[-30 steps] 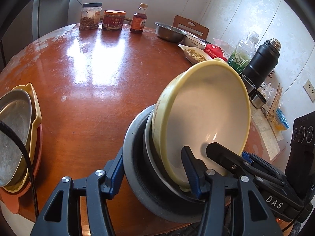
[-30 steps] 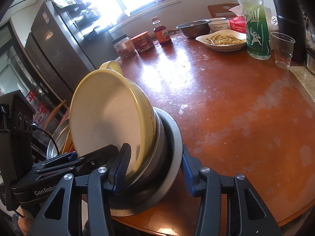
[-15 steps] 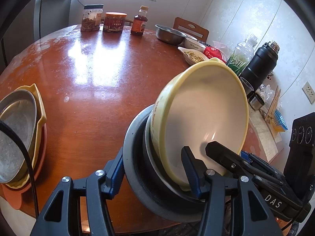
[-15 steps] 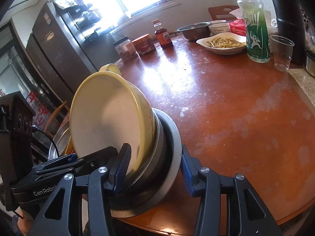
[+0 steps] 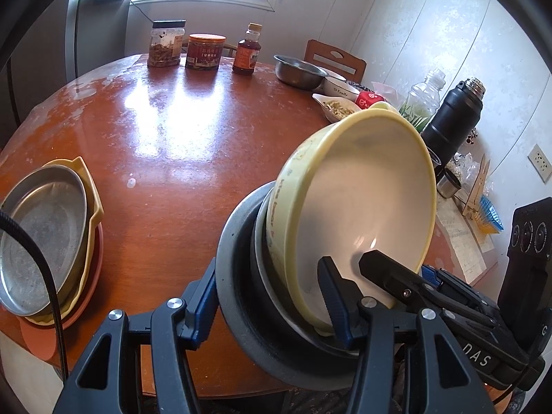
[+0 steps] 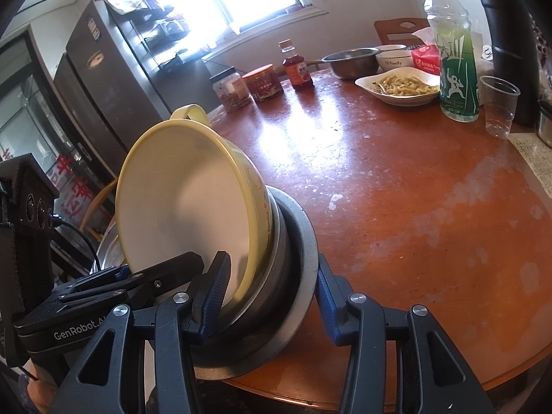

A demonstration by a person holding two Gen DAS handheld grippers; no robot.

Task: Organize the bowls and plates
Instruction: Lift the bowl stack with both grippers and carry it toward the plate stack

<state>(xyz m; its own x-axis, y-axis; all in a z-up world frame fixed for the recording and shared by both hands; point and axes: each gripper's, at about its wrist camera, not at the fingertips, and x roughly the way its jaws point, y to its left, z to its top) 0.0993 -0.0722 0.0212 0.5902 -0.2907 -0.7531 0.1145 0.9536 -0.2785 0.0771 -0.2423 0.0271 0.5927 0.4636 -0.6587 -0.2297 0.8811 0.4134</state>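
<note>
My left jaws (image 5: 272,303) clamped the near edge of a tilted nested stack: yellow bowl (image 5: 358,203) inside a steel one, inside a grey bowl (image 5: 238,269). My right jaws (image 6: 270,291) gripped the same stack. Beyond, on the counter (image 5: 165,158), lay stacked plates (image 5: 45,234).

"Family" on white bowl (image 6: 394,61), "GenRobot" on left gripper (image 6: 145,276)

Both grippers' fingers (image 5: 333,296) clamped tight.
</note>
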